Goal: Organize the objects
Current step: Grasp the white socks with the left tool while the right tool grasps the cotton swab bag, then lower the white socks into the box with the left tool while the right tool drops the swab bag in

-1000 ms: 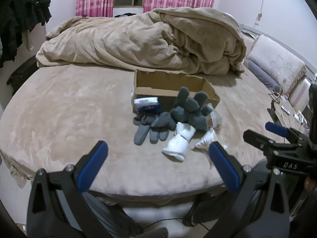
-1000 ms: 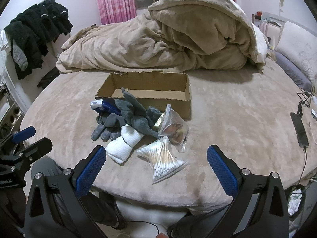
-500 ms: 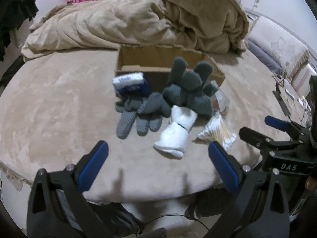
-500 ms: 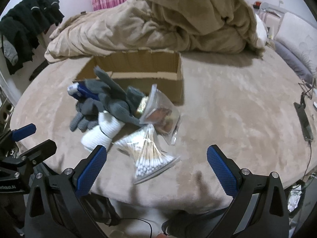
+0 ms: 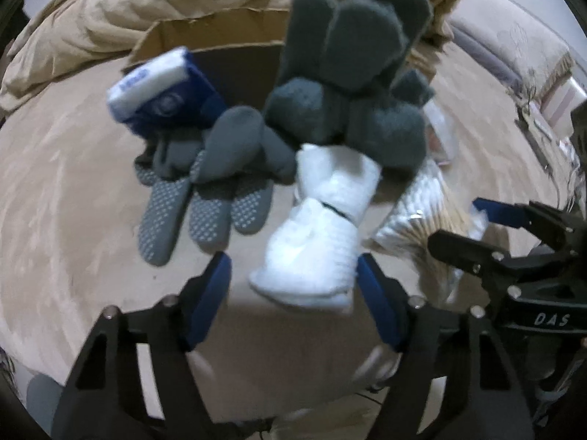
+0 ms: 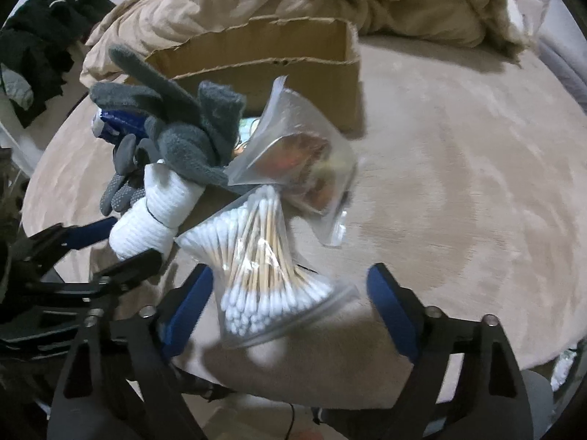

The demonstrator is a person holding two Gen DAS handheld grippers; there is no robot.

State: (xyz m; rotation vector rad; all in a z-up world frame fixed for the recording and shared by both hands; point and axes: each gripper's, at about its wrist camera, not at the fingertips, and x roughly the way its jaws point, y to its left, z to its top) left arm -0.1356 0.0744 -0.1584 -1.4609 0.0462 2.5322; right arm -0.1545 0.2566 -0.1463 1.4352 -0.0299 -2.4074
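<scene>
Left tool [image 5: 293,286] open wide, blue pads either side of the near end of the white rolled socks [image 5: 315,242], no clear contact. Right tool [image 6: 290,308] also open wide, straddling the bag of cotton swabs [image 6: 264,267], not clamped. "DAS" readable on the right tool's body in the left view. Blue-white packet [image 5: 161,91] has print, too blurred to read. Socks' long axis runs from the tool up toward the cardboard box [image 6: 279,58]. Swab sticks point away from the tool, toward the clear zip bag [image 6: 301,157]. Grey gloves [image 5: 205,183] and dark fleece gloves [image 5: 352,73] piled on the bed [image 6: 458,183], in front of the box.
</scene>
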